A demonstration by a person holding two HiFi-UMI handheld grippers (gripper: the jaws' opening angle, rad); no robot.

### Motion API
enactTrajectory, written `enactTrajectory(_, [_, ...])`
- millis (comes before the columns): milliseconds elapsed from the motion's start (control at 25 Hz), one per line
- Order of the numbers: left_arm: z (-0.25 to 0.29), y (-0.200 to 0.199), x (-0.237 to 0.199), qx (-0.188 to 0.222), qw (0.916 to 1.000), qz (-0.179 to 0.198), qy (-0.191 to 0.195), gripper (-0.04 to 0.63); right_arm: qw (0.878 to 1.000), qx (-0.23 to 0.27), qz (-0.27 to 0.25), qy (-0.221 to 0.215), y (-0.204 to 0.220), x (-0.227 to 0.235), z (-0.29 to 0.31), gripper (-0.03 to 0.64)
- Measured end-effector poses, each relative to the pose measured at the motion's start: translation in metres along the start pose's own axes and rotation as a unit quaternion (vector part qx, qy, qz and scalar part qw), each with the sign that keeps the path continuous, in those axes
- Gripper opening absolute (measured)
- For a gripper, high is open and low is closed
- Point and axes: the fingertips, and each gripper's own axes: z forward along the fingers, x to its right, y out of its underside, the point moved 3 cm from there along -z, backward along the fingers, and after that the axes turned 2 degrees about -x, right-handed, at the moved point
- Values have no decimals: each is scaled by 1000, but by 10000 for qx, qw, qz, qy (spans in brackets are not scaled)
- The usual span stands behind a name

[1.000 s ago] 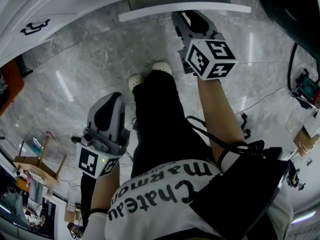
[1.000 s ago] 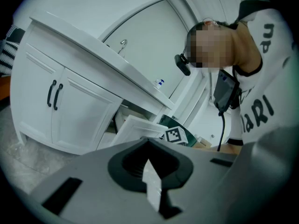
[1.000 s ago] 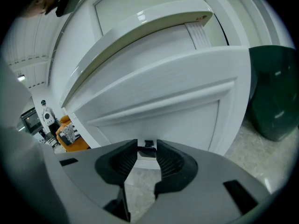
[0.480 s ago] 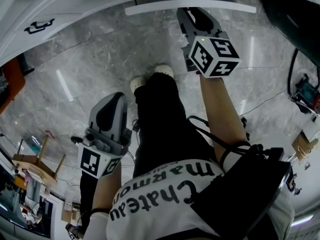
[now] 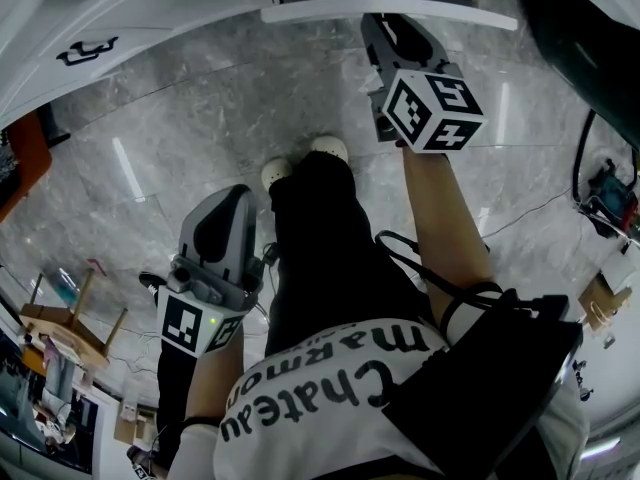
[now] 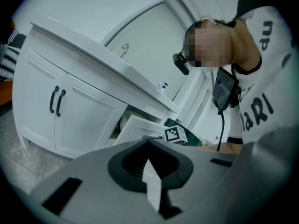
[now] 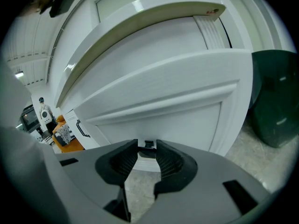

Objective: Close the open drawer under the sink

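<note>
The white drawer front [image 5: 390,10] juts out from the vanity at the top of the head view and fills the right gripper view [image 7: 163,92]. My right gripper [image 5: 380,23] is pointed at it, its tips right at the panel. Its jaws stand open, and the small black drawer handle [image 7: 148,145] shows in the gap between them. My left gripper [image 5: 232,196] hangs low beside the person's leg, well away from the drawer, shut with nothing in it [image 6: 148,141]. From the left gripper view the open drawer [image 6: 135,127] shows under the sink counter [image 6: 103,62].
Cabinet doors with black handles [image 6: 57,101] stand left of the drawer. A dark green bin [image 7: 275,97] sits on the marble floor to its right. A wooden stool [image 5: 70,328] is at the lower left, with cables and tools [image 5: 610,188] at the right.
The right gripper and the drawer front have both shifted a little toward the top of the head view. The left gripper has stayed where it was.
</note>
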Motion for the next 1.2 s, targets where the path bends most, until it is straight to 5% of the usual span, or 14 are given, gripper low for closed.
enactTrajectory(1200, [0, 2, -18, 205, 9997, 86, -90, 9, 9995, 280, -102, 98, -16, 4, 18, 129])
